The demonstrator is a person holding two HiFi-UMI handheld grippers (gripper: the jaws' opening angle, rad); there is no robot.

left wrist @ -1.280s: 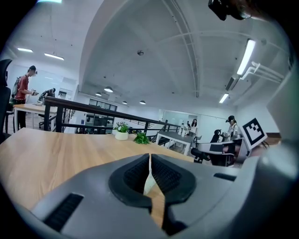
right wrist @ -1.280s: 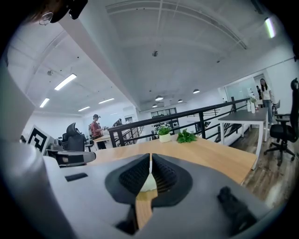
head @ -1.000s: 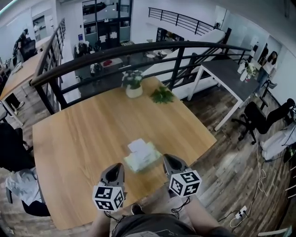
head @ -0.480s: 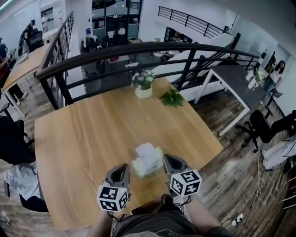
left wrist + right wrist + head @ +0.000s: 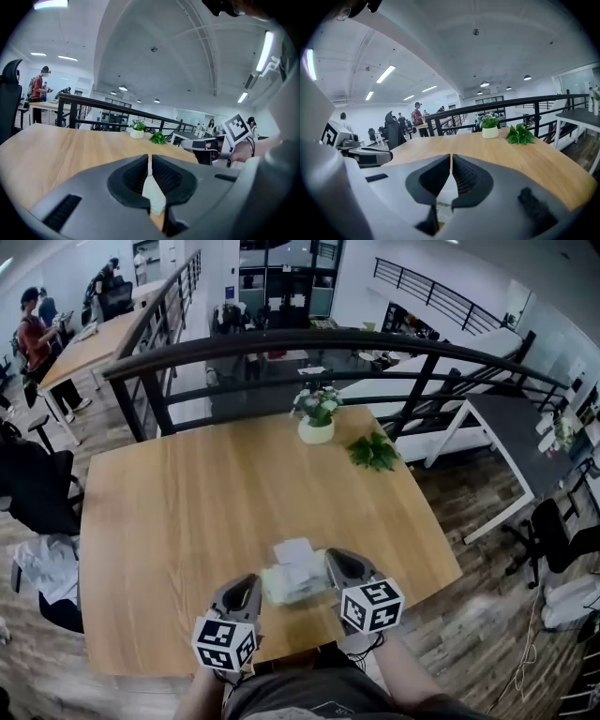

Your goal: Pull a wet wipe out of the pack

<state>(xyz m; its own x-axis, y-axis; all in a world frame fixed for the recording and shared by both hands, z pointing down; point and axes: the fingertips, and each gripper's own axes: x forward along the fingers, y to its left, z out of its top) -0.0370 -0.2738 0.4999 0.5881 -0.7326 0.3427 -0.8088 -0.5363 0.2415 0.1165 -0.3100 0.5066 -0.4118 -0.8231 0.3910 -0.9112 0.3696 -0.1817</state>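
A pale green wet wipe pack [image 5: 292,585] lies on the wooden table [image 5: 187,521] near its front edge, with a white sheet [image 5: 294,551] standing out of its top. My left gripper [image 5: 246,584] sits just left of the pack, jaws shut and empty. On the pack's right side, close against it, is my right gripper [image 5: 335,560], also shut with nothing gripped. In the left gripper view the shut jaws [image 5: 149,157] point across the table; a pale patch shows beneath them. The right gripper view shows its jaws [image 5: 451,158] shut too.
A small plant in a white pot [image 5: 317,419] and a loose green sprig [image 5: 374,452] stand at the table's far edge. A dark railing [image 5: 309,341] runs behind the table. People stand at a desk [image 5: 80,348] far left; a black chair [image 5: 37,488] is at the table's left.
Both grippers have drawn in toward the pack, the right one more, and it now sits against the pack's right side. The head view has swung, shifting the scene. Jaws stay shut.
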